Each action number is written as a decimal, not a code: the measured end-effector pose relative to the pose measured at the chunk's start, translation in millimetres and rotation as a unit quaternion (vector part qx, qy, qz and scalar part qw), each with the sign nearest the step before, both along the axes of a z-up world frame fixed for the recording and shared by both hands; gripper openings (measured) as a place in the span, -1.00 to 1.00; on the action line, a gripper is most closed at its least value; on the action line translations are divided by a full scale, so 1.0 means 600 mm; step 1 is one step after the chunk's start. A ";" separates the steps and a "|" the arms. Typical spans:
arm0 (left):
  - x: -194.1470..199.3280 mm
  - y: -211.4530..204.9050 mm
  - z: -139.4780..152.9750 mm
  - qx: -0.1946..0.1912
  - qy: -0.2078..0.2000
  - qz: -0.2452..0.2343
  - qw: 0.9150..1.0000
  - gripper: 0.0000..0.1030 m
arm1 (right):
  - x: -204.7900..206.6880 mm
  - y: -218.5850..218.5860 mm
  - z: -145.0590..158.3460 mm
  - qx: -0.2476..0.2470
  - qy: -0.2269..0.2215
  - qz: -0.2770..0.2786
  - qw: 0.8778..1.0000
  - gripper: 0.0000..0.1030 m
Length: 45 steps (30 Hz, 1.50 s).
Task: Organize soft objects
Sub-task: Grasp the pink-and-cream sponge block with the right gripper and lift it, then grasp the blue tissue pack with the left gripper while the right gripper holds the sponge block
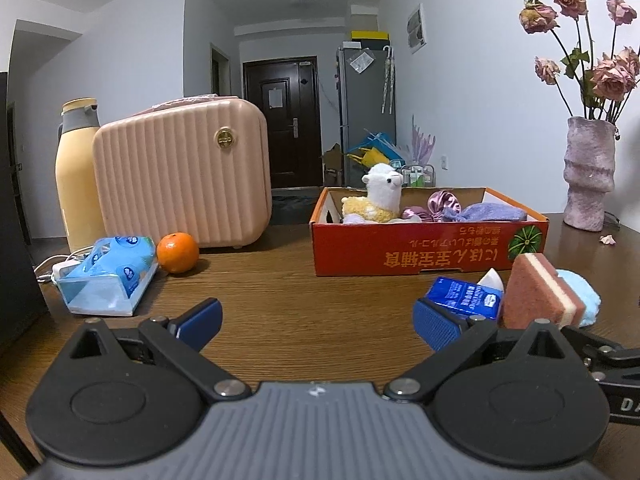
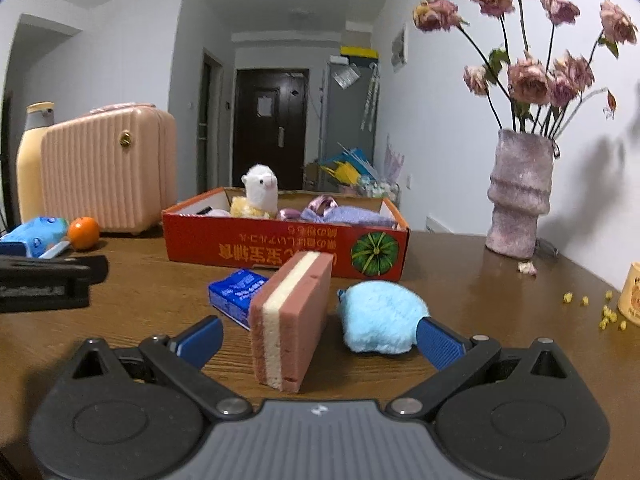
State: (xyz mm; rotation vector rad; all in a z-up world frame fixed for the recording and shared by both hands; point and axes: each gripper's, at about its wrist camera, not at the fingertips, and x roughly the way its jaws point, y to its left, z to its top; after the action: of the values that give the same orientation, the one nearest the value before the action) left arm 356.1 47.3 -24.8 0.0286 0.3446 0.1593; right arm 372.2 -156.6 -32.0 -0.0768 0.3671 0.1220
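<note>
my right gripper (image 2: 318, 338) spread wide; sponge (image 2: 290, 320) upright between its fingers | my left gripper (image 1: 318, 322) spread, empty | risk: off-centre squeeze topples sponge onto blue plush (image 2: 380, 316)

Walls: plain white (image 1: 472, 92), with a small framed panel (image 1: 416, 29) high on the right one.
Ceiling: white, with a round flat lamp (image 1: 303, 0).
Hallway: runs straight back to a dark brown door (image 1: 285, 120) with a paper sheet stuck on it.
Cabinet: tall and grey (image 1: 366, 116), right of the door, a yellow box (image 1: 370, 35) on top.
Table: dark wood (image 1: 280, 292), grain showing.
Light: even indoor light; the flowers cast a soft shadow (image 2: 600, 184) on the right wall.
</note>
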 end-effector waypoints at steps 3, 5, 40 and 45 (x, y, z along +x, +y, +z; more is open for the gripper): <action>0.003 0.011 0.000 0.000 0.001 0.000 1.000 1.00 | 0.015 0.010 -0.005 0.013 0.013 -0.007 1.000 1.00; 0.006 0.020 0.000 -0.002 0.003 -0.001 1.000 1.00 | 0.025 0.018 -0.007 0.016 0.020 -0.016 1.000 0.97; 0.036 0.042 -0.015 -0.015 0.038 0.011 0.999 1.00 | 0.113 -0.021 0.014 0.059 -0.015 -0.028 0.998 -0.41; 0.051 0.032 -0.016 -0.023 0.038 0.010 0.999 1.00 | 0.125 -0.053 0.018 0.068 -0.027 -0.034 0.997 -0.41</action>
State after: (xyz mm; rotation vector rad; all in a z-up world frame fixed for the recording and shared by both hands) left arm 386.9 66.5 -34.4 -0.0137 0.4247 0.1697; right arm 447.0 -188.6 -21.2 0.0674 0.3066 0.0776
